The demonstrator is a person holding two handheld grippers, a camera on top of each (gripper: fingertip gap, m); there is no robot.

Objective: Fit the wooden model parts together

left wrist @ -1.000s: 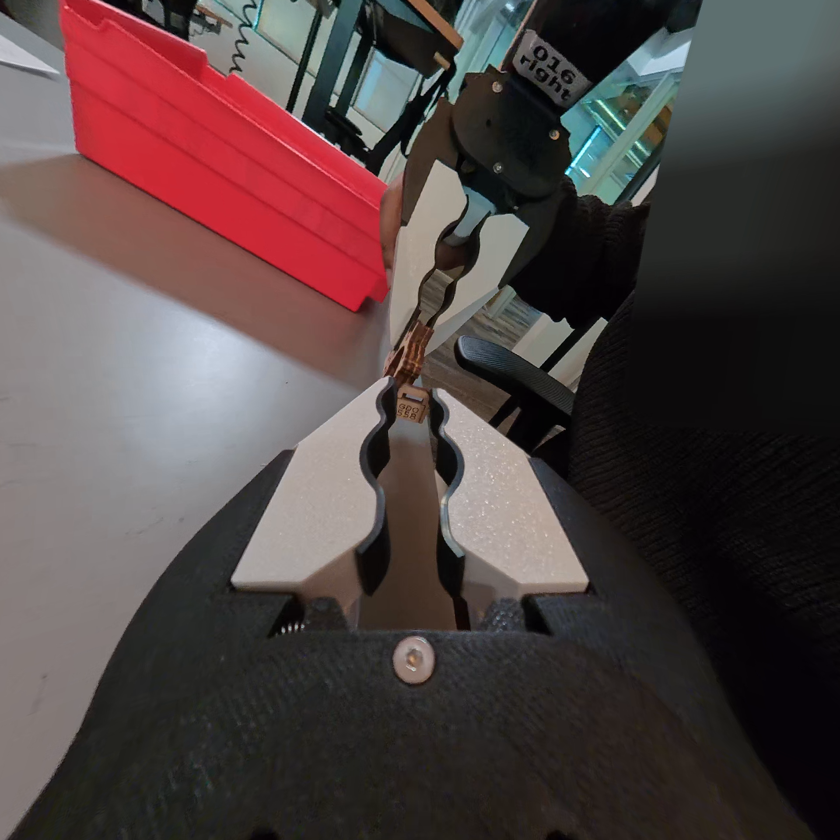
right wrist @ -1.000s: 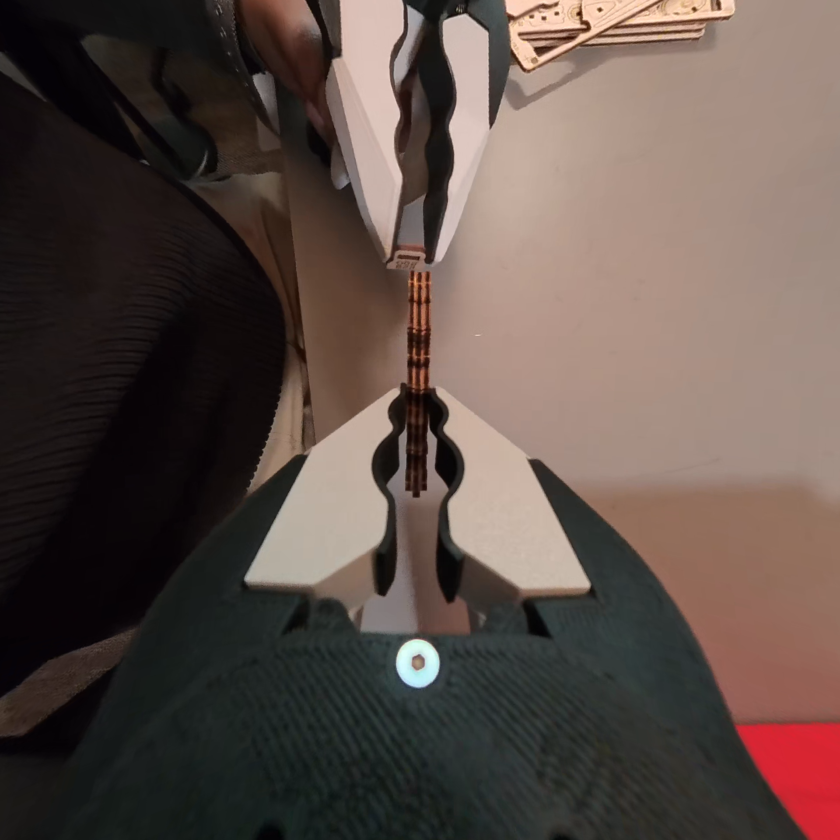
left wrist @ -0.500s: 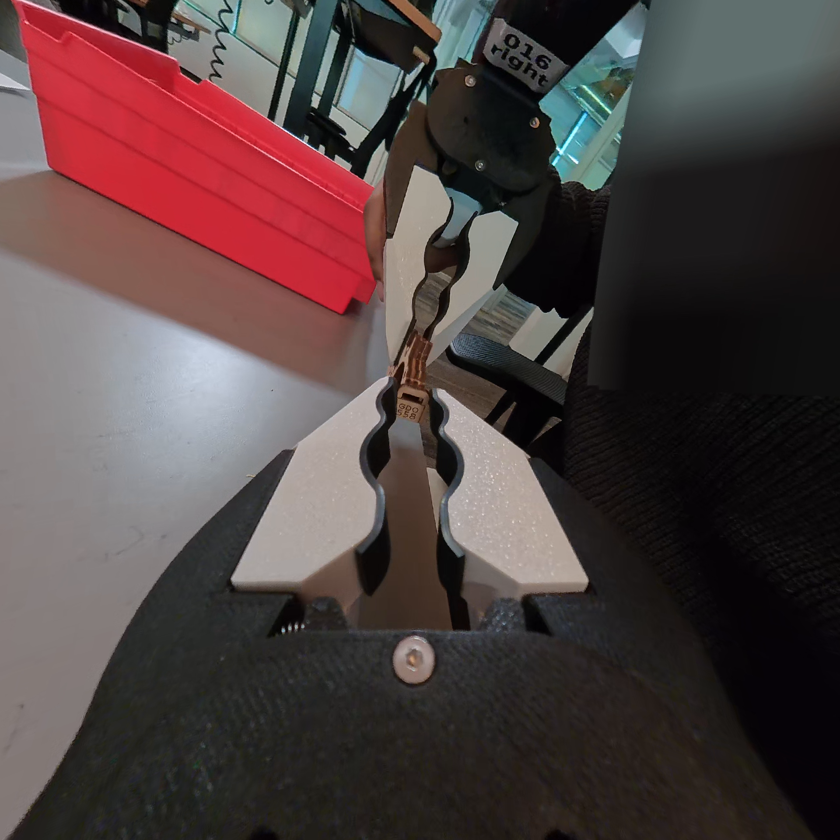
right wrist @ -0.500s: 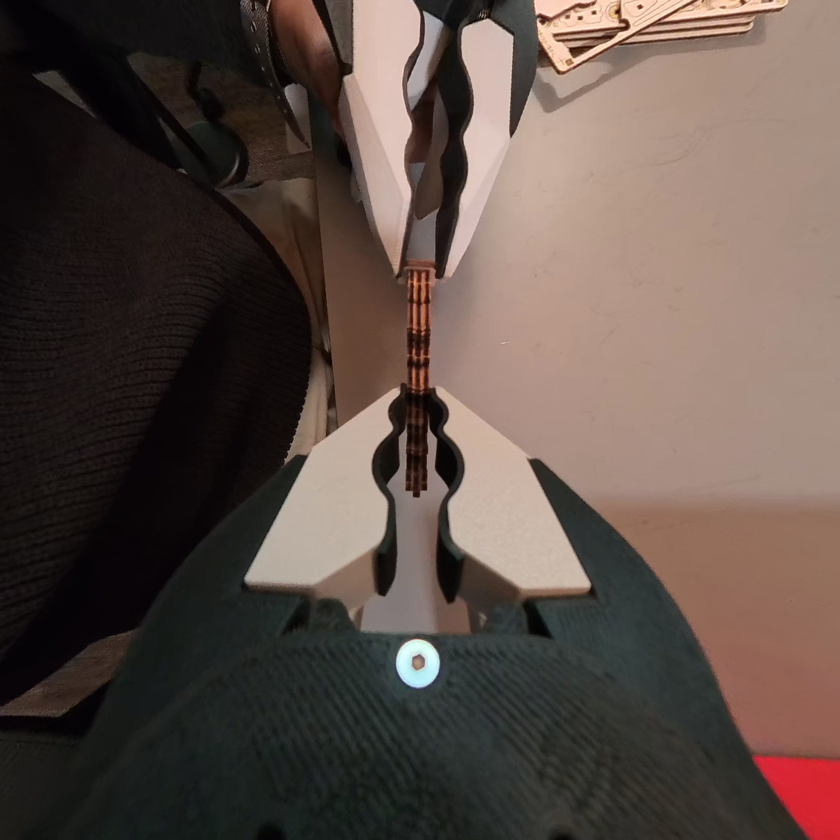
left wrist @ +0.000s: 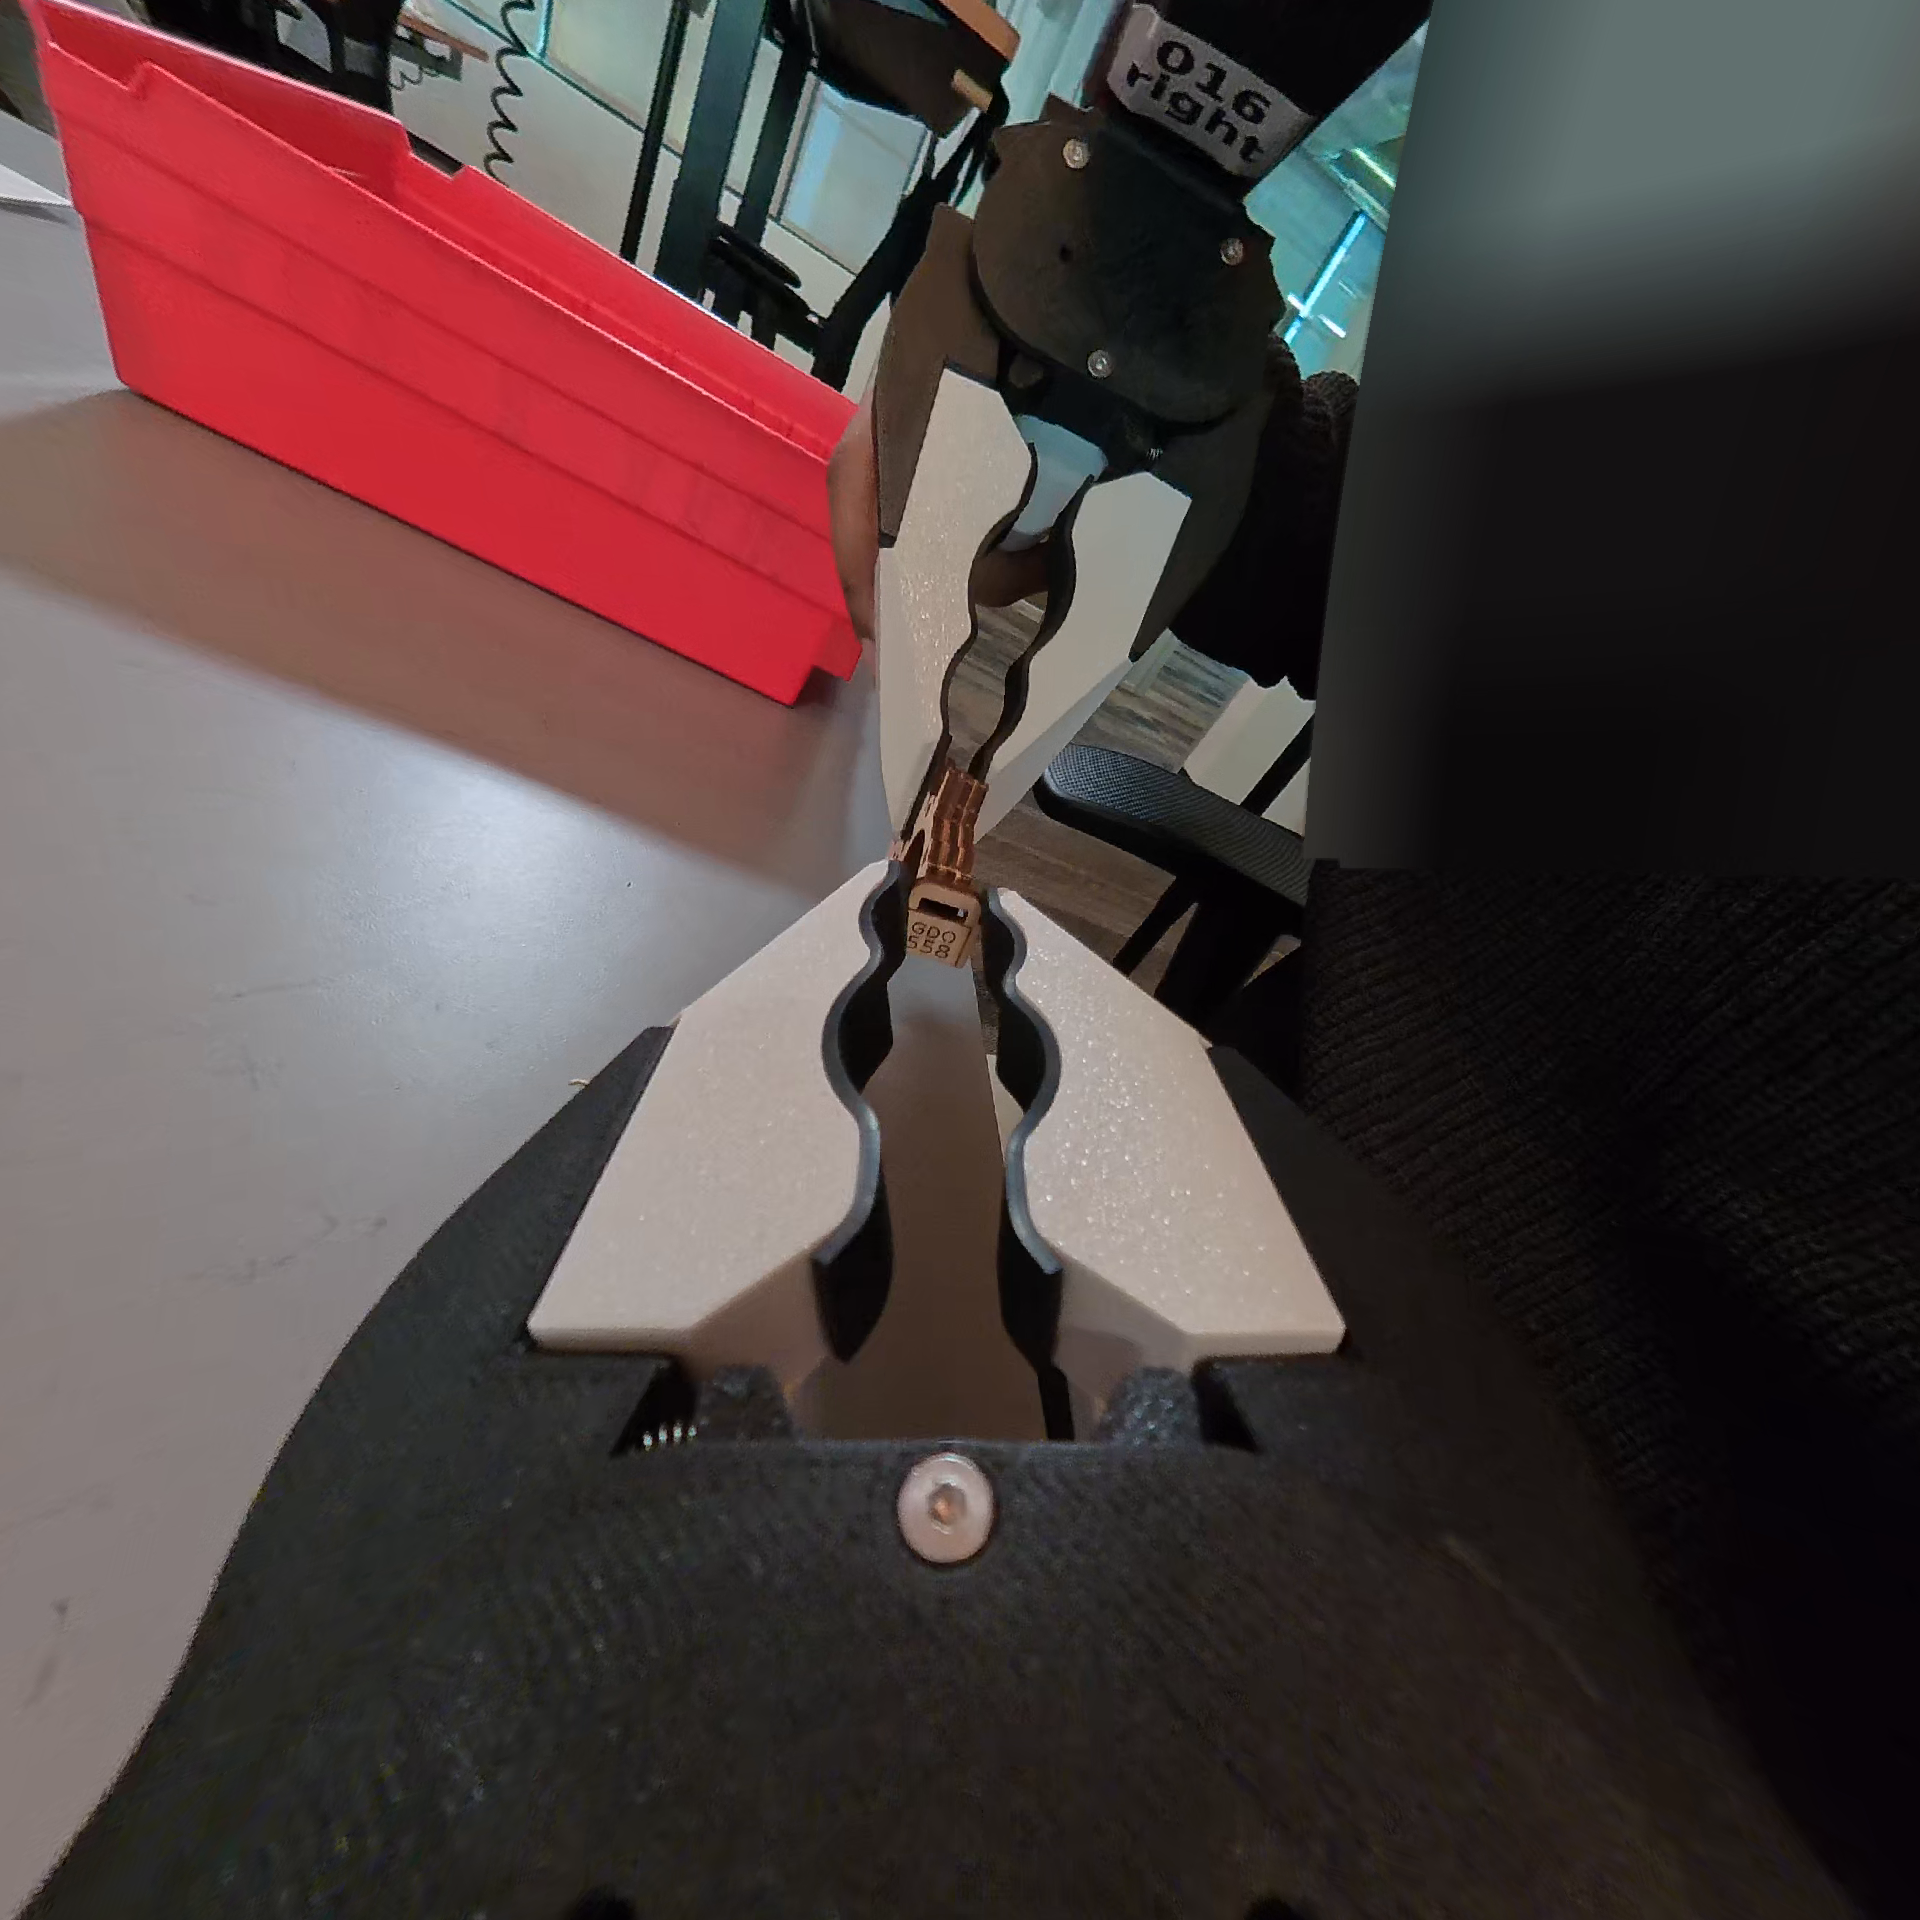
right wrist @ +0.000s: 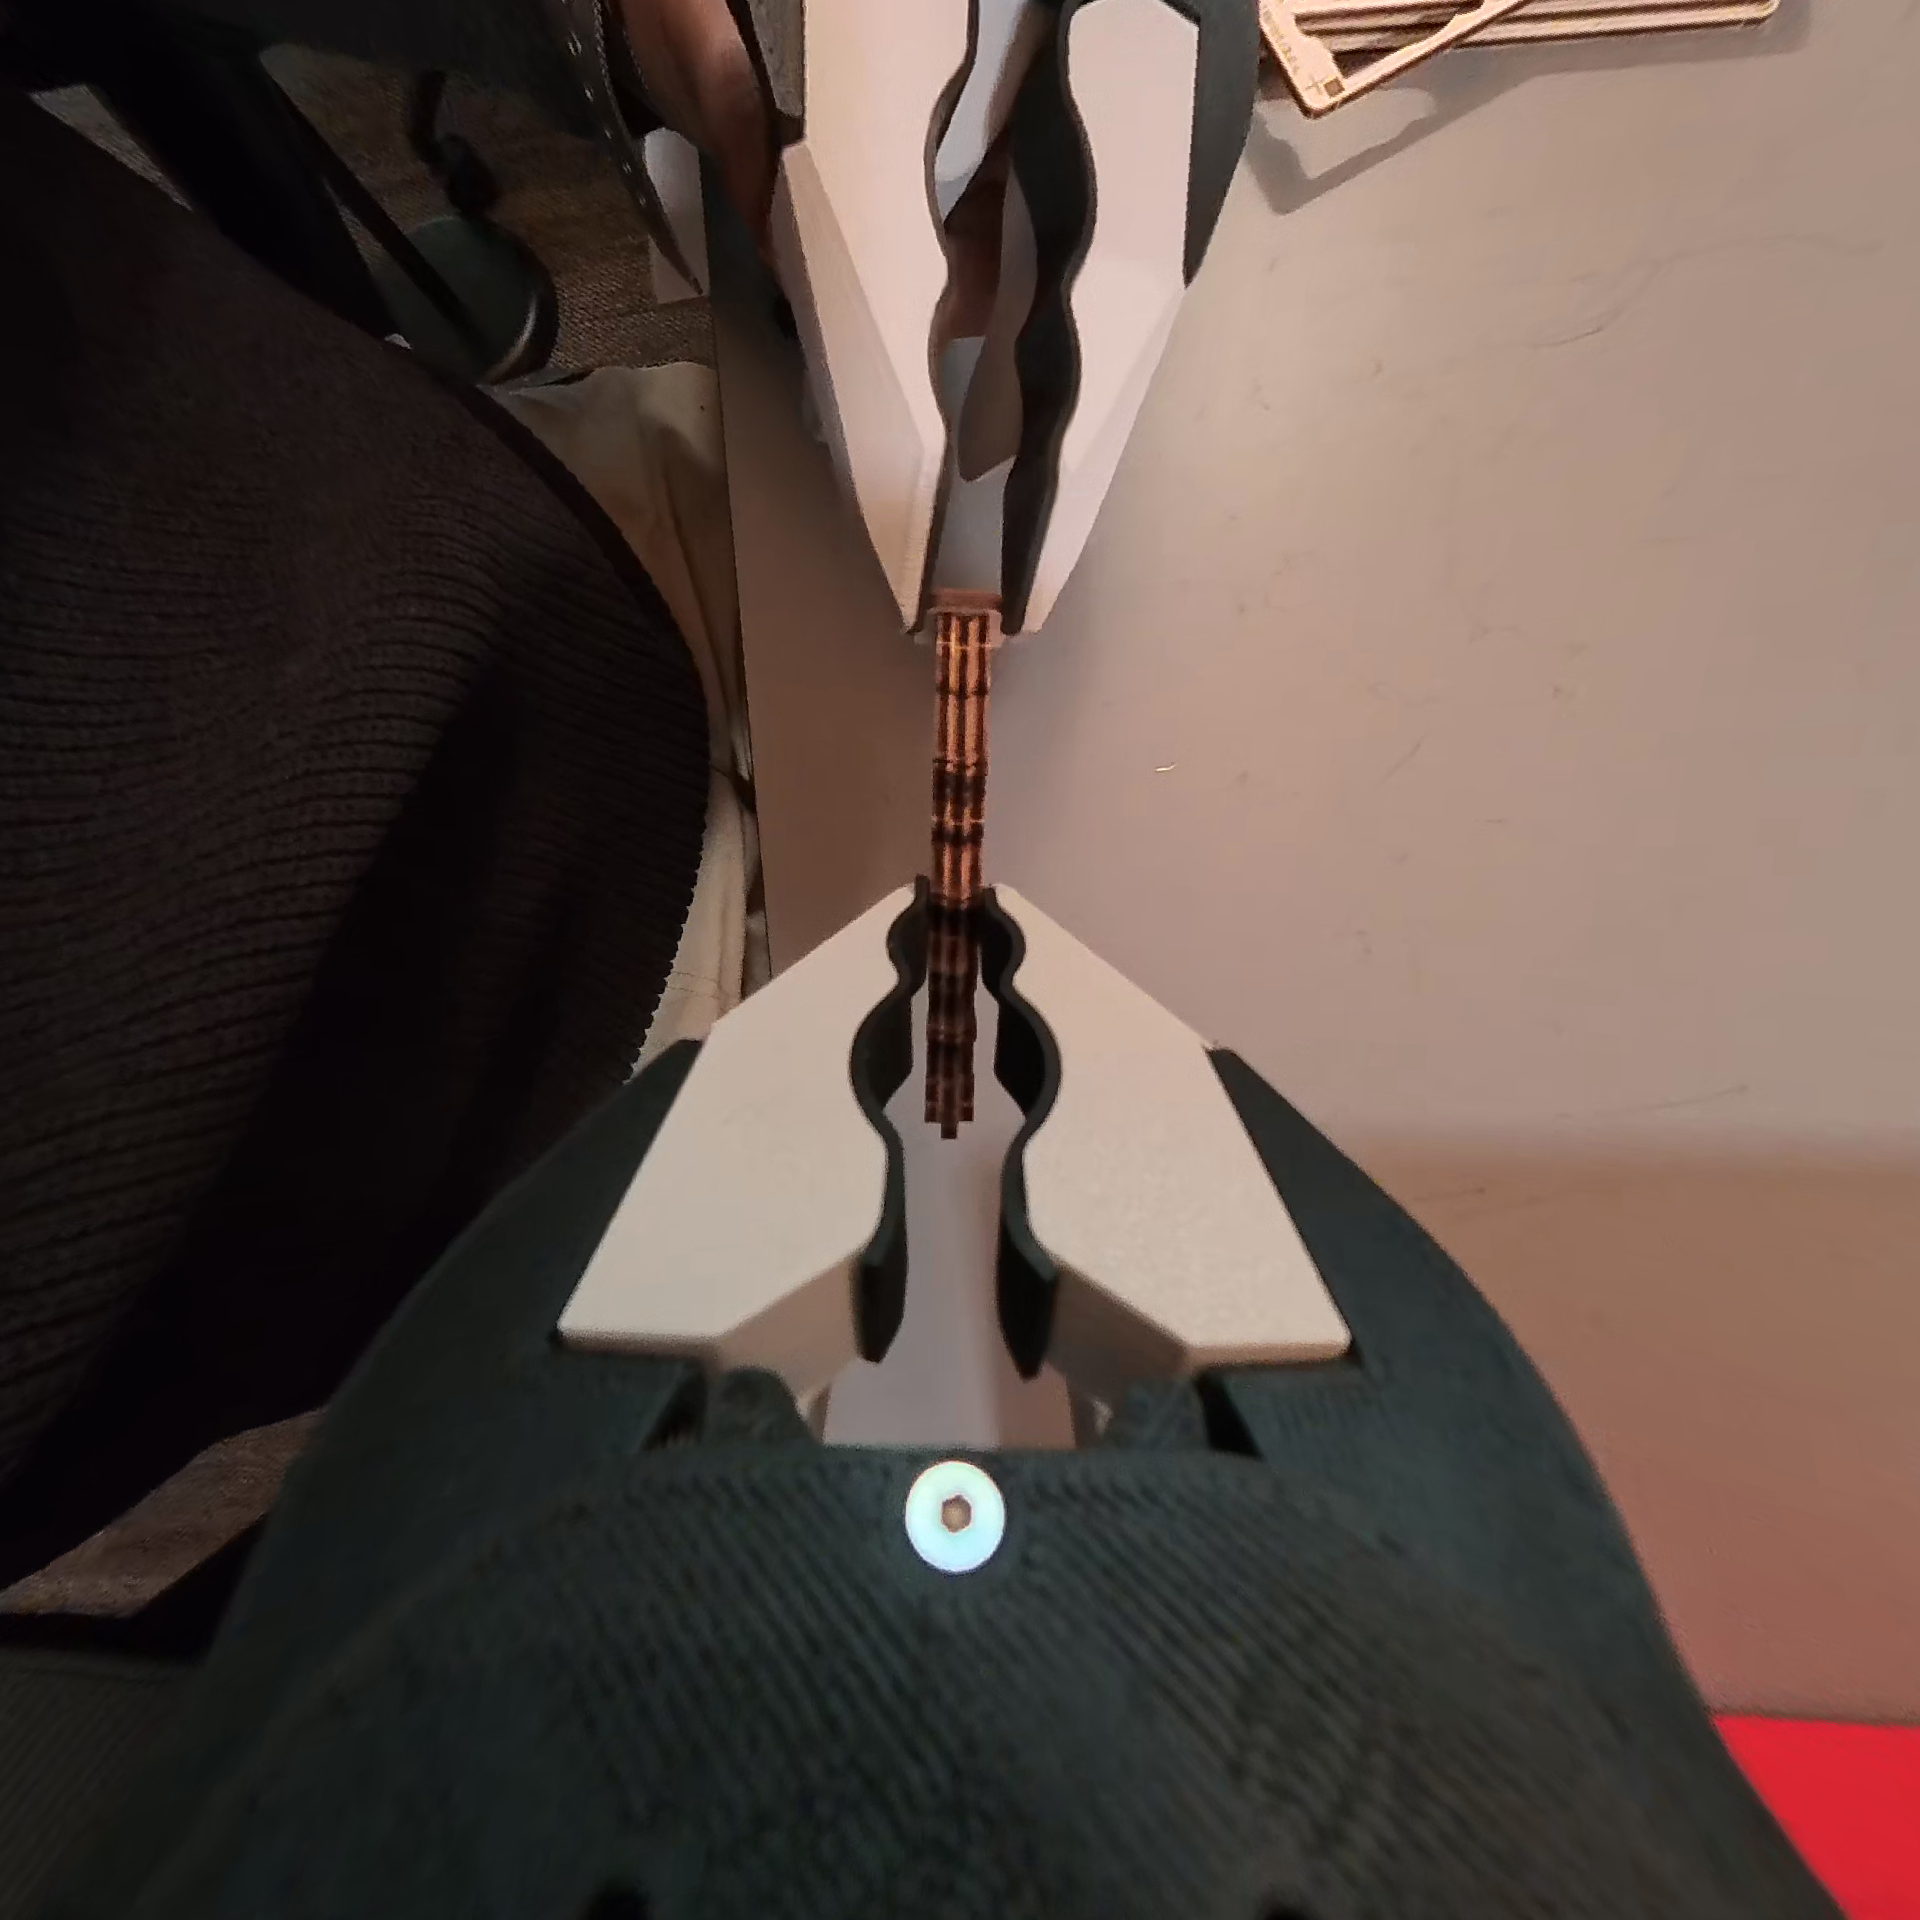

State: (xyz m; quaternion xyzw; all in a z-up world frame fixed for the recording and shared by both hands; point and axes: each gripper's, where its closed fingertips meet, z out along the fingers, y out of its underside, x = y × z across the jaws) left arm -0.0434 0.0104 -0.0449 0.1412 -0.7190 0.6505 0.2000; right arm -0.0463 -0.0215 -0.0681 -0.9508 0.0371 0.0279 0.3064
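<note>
My right gripper [right wrist: 954, 902] clamps the layered wooden strip [right wrist: 961, 769]; my left gripper [left wrist: 940, 914] pinches the small wooden block [left wrist: 940, 928] (capping its far end) above the table [left wrist: 312, 935].

The stack of pale laser-cut wooden sheets [right wrist: 1475, 42] runs off the top edge, the red plastic bin [right wrist: 1818, 1808] shows only a corner, and a grey blurred patch covers the left wrist view's upper right.

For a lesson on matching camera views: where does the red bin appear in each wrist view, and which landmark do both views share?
Left wrist view: the red bin fills the upper left, on the grey table.
Right wrist view: only a red corner at the bottom right edge.
Shared landmark: the stacked wooden part, gripped at both ends.
</note>
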